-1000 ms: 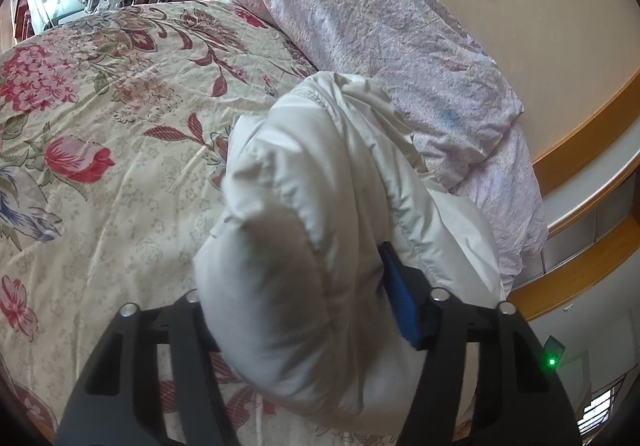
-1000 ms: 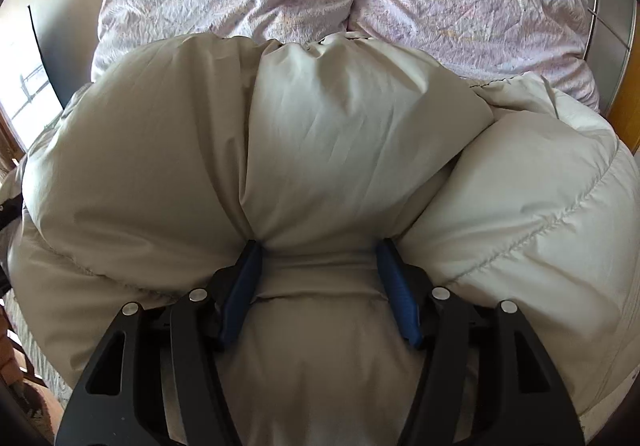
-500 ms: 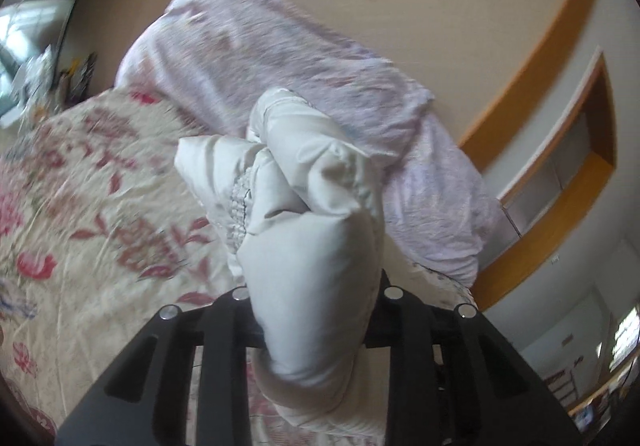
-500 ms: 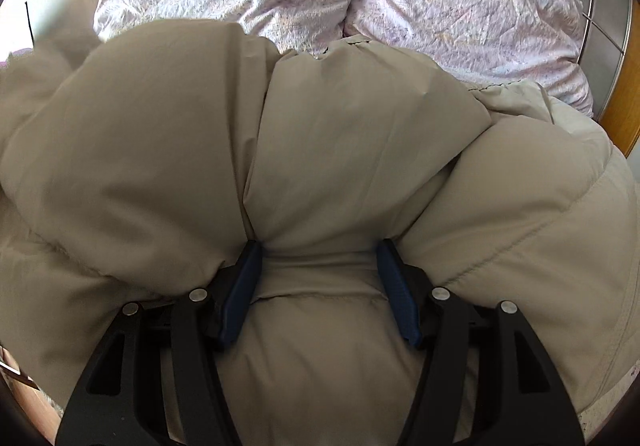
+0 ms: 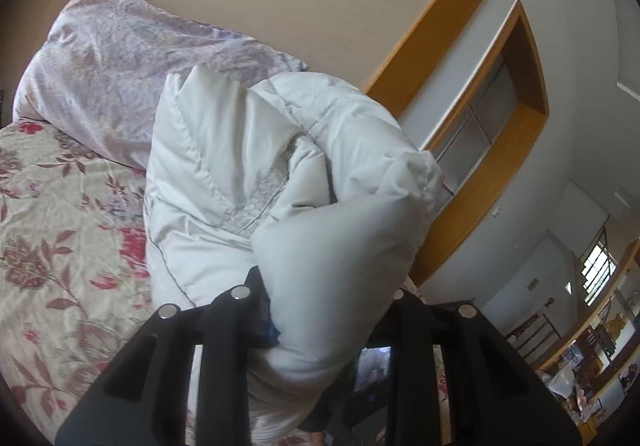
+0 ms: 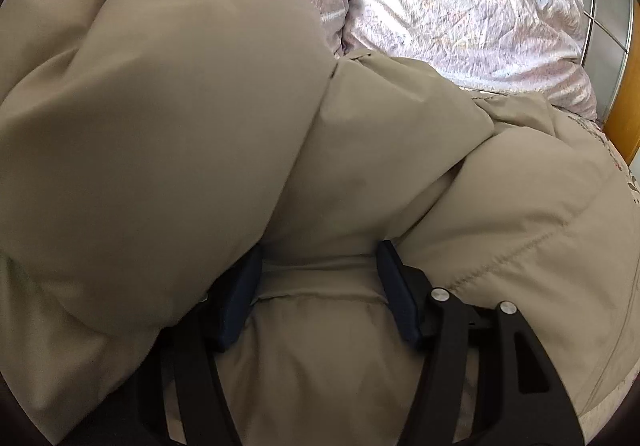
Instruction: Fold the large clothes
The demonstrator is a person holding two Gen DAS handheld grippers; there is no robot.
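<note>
Both grippers, left [image 5: 320,310] and right [image 6: 320,286] (fingers clamped), grip fabric.

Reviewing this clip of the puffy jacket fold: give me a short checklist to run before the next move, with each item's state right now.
1. Left gripper has fabric: ok, jaws clamped on a thick roll of the white puffy jacket.
2. Right gripper has fabric: ok, a padded section is pinched between its blue pads.
3. Landing area: ok on the left, floral bedspread shows bare; the rest is hidden.
4. Pillows apart from the jacket: not ok, it bunches against them.
5. Jacket edges aligned: cannot tell, bulk fills the right wrist view.
</note>
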